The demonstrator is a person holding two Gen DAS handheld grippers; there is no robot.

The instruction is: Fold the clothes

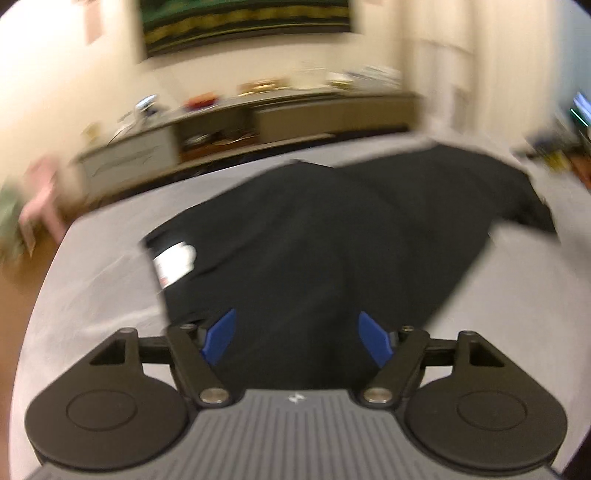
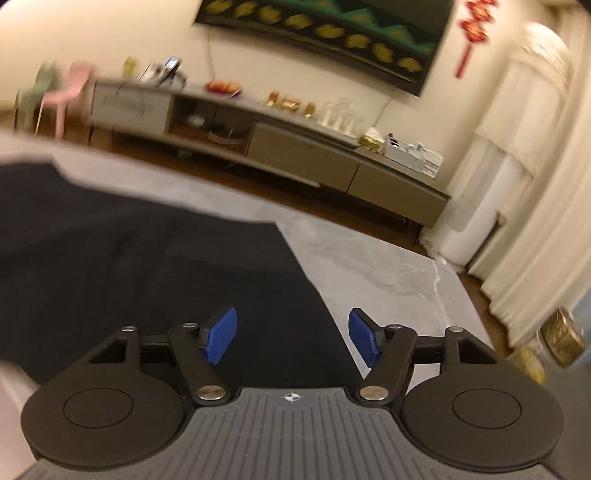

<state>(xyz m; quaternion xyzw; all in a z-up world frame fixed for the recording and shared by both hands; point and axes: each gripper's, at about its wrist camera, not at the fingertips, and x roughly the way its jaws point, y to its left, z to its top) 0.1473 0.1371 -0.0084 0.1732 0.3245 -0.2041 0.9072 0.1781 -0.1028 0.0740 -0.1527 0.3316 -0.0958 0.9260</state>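
A: A living room; a long low sideboard (image 2: pixel 295 147) runs along the far wall under a dark framed picture (image 2: pixel 332 29), and nearer lies a pale grey marbled bench (image 2: pixel 388 266); the black garment (image 1: pixel 314 240) is spread across it.

B: Both views are smeared, so detail is poor; where are the grippers?

A: The left gripper (image 1: pixel 297 338) stands wide, blue pads well apart, black cloth below and ahead of it, nothing pinched; the right gripper (image 2: pixel 291 338) is equally wide, over the garment's right-hand edge, where cloth meets bare bench.

B: Is that a white label (image 1: pixel 175 264) near the garment's left corner?

A: It looks like one; too blurred to read.

B: What might go wrong?

A: I judge neither gripper has a hold yet; closing in haste could catch one layer only, or miss the edge, and the fold would drag crooked. The cloth is soft and bunched near the middle; a lopsided lift could pull it toward the bench's rim.
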